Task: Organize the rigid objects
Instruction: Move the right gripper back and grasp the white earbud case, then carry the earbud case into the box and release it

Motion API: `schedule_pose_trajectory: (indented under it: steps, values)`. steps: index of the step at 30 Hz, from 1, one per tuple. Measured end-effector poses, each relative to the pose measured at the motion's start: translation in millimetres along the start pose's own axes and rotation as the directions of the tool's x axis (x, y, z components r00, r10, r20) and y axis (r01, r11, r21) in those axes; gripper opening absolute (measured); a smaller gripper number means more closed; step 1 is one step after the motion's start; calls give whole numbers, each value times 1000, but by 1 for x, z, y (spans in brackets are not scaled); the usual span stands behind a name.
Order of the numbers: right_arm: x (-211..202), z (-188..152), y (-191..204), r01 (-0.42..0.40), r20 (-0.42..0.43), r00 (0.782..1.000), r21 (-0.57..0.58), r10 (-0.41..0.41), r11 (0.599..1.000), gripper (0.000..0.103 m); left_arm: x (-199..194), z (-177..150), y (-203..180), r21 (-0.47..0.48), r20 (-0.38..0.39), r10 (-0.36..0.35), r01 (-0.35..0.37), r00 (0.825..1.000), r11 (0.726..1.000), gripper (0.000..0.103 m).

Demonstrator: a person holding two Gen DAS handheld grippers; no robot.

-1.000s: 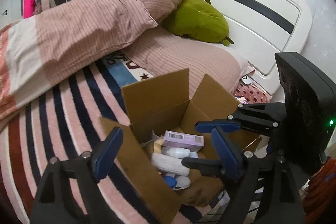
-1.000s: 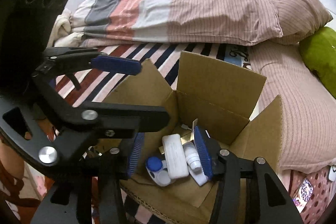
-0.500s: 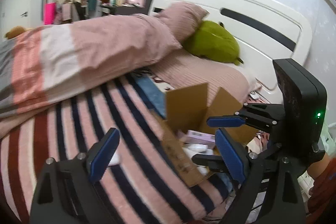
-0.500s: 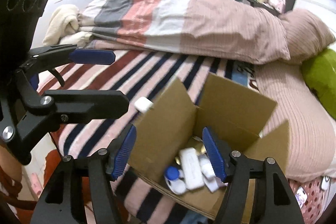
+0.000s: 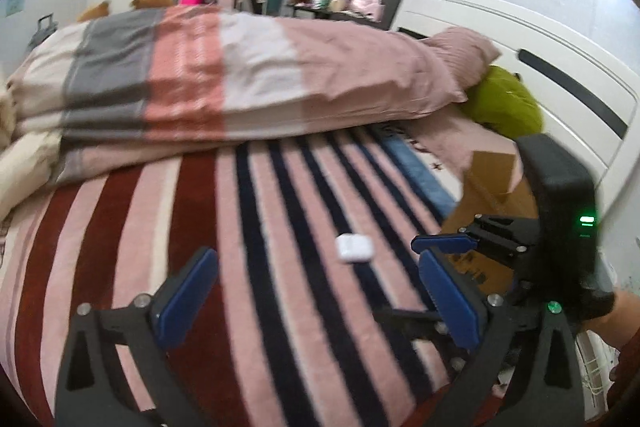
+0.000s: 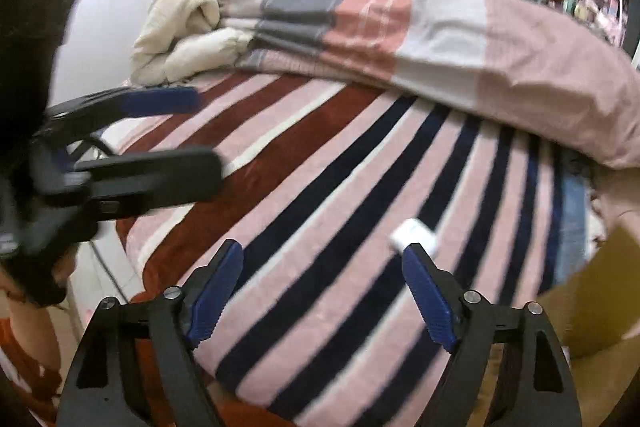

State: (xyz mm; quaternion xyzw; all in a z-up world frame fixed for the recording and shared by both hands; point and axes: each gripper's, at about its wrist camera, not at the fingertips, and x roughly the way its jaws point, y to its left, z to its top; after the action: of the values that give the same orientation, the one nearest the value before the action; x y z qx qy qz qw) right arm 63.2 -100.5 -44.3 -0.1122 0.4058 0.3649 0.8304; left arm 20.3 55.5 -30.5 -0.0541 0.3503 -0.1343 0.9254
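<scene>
A small white earbud case [image 5: 354, 248] lies on the striped blanket [image 5: 248, 235]; in the right wrist view the same case [image 6: 414, 235] sits just beyond the right finger's tip. My left gripper [image 5: 316, 297] hovers over the blanket short of the case, its jaws opening with nothing between them. My right gripper [image 6: 322, 285] is also opening and empty. The cardboard box [image 5: 494, 195] stands at the right edge of the bed, partly hidden behind the right gripper's body; its corner [image 6: 600, 291] shows at the right in the right wrist view.
A folded pink, white and grey duvet [image 5: 224, 83] lies across the far side of the bed. A green plush [image 5: 506, 107] and a pink pillow [image 5: 464, 47] rest by the white headboard [image 5: 560, 75]. A cream blanket [image 6: 188, 27] is bunched at the far left corner.
Both grippers have swung left, away from above the box and out over the striped blanket, and their jaws have widened. The white case has come into view.
</scene>
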Motion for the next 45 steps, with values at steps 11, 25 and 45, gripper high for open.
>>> schedule_pose_trajectory:
  steps: [11,25,45]
  values:
    - [121,-19,-59,205,-138,974,197,-180,959,84,12,-35,43,-86,-55,34,-38,998,996,100]
    - [133,-20,-69,244,-43,970,118,-241,963,50,18,-38,42,-90,-75,25,-32,997,995,100]
    - [-37,-15,-2,60,237,971,-97,-36,993,50,22,25,-68,11,-60,-313,314,948,949,59]
